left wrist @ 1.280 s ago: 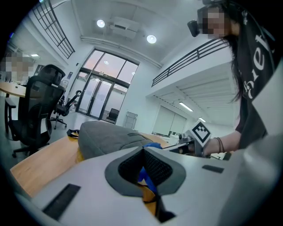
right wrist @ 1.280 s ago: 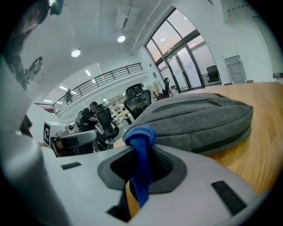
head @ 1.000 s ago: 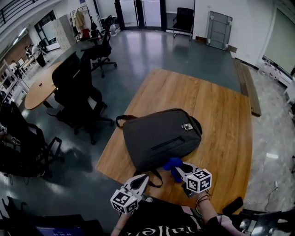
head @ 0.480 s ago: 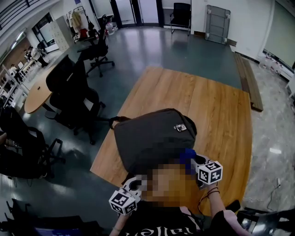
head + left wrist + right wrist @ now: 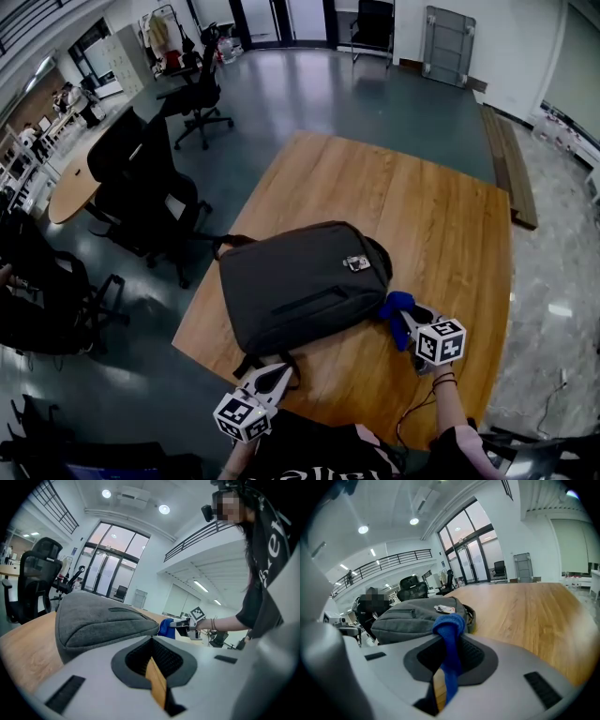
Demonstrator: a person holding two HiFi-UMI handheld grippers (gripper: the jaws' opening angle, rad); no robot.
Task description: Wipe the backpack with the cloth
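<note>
Grey backpack [image 5: 300, 286] lies flat on the wooden surface [image 5: 441, 216], front panel up, close to the near left edge, with a small tag [image 5: 356, 263] near its top end. Right gripper [image 5: 409, 319] is clamped on the blue cloth [image 5: 395, 305]. The cloth bunches out past the jaw tips and sits just beside the backpack's right edge, below the tag (contact between cloth and fabric cannot be confirmed from any view). Left gripper [image 5: 274, 377] is at the backpack's near end, next to a dark strap [image 5: 251, 364] lying by the surface edge. Its jaws are together, with only a thin slit between them and nothing held. Black office chairs [image 5: 150, 187] stand on the floor to the left, well apart from the surface.
</note>
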